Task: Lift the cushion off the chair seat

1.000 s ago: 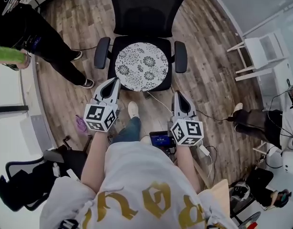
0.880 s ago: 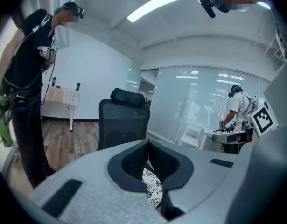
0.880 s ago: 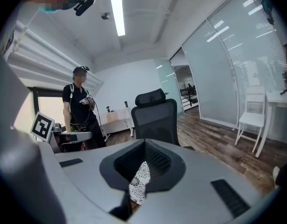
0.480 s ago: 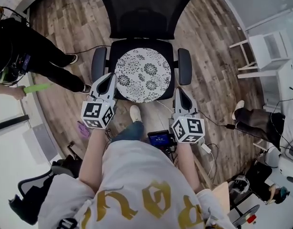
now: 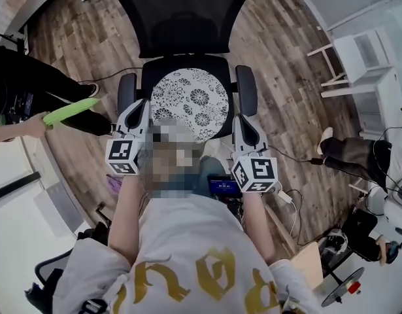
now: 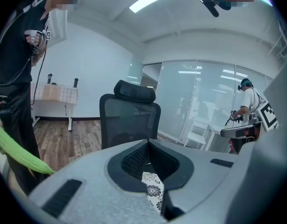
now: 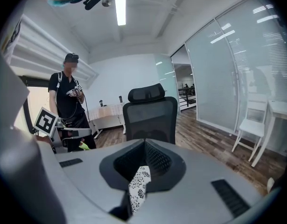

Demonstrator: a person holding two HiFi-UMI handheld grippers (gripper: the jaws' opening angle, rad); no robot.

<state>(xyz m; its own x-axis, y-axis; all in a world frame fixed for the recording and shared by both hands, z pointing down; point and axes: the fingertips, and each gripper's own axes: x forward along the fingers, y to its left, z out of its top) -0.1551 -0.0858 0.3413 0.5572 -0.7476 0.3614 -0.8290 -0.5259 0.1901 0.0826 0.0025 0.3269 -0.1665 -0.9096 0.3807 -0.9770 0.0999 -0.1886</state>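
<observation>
- Black-and-white cushion (image 5: 190, 103) is laid flat on the chair seat (image 5: 221, 64).
- Left gripper (image 5: 140, 104) — jaws closed on nothing — is held beside its left edge.
- Right gripper (image 5: 240, 120) is likewise closed, near the right edge.

Both hand-held grippers are further forward than a second ago.

- **Left hand-held gripper (image 5: 140, 103):** the tip was short of the left armrest (image 5: 127, 91). It now lies beside that armrest's front end, just off the left edge of the round white cushion with black floral print (image 5: 191, 100).
- **Right hand-held gripper (image 5: 241, 119):** the tip was well in front of the right armrest (image 5: 246, 90). It is now at that armrest's front end.
- **Black mesh office chair (image 5: 181, 18):** it sits nearer the wearer in the head view.
- **Bystander at left:** the long green object (image 5: 70, 111) has swung in from the frame edge toward the chair.
</observation>
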